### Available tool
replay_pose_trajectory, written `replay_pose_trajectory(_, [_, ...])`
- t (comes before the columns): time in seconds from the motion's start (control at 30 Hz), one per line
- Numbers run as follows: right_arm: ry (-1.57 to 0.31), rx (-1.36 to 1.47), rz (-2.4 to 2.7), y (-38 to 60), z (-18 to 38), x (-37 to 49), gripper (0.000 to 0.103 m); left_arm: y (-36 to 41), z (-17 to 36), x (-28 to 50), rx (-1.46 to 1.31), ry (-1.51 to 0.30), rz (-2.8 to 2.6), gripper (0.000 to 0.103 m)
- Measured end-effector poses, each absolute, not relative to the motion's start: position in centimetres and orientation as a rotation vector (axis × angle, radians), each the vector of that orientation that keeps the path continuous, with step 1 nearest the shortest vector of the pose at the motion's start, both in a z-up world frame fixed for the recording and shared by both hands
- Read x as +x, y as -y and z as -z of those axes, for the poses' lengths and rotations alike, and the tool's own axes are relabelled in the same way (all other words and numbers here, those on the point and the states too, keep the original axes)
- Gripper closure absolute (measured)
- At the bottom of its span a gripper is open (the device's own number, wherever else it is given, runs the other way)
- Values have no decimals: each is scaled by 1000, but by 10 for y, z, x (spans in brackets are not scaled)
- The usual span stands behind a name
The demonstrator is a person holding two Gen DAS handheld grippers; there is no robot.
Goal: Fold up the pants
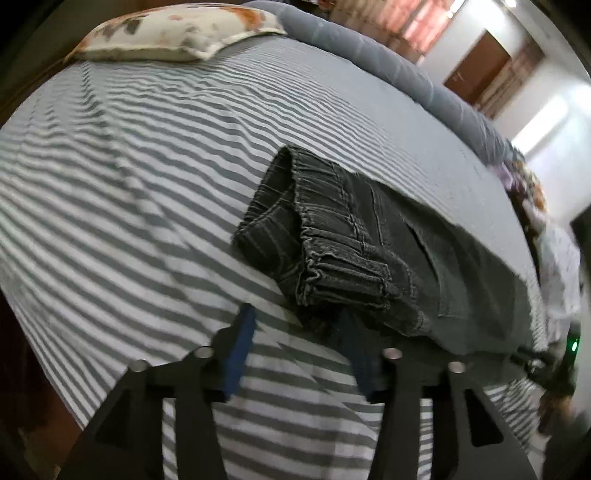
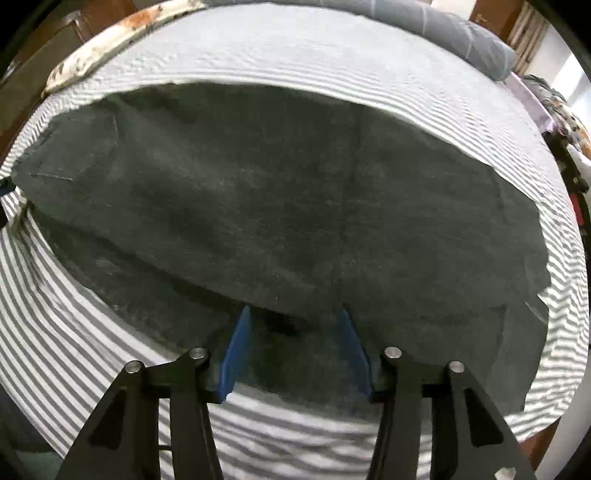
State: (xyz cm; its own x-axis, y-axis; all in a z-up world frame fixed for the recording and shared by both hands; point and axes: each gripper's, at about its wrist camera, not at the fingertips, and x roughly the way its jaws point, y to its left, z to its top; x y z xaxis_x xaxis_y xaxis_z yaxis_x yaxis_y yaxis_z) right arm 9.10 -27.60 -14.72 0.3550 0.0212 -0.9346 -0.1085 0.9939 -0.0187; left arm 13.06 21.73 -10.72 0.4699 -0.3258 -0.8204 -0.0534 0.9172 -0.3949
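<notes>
Pants (image 2: pixel 280 192) lie flat on the striped bedsheet (image 1: pixel 129 177), dark denim already doubled over, waistband (image 1: pixel 332 240) end by the left gripper (image 1: pixel 295 332). Both grippers sit with jaws parted, nothing pinched; the right gripper (image 2: pixel 295 328) straddles the near folded edge. My take: grab both layers of that edge at 2 spots, pull level (no dragging the sheet), and keep the corners lined up. The pillow (image 1: pixel 177 33) is well clear.
</notes>
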Motion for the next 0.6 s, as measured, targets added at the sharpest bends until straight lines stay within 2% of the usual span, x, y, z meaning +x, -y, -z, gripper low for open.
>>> replay_pose_trajectory(0.3, [-1108, 503, -98, 333, 130, 46, 55, -209, 104, 124, -800, -1097, 313, 45])
replay_pose_trajectory(0.6, [-1064, 736, -17, 363, 151, 34, 53, -206, 122, 147, -972, -1099, 214, 45])
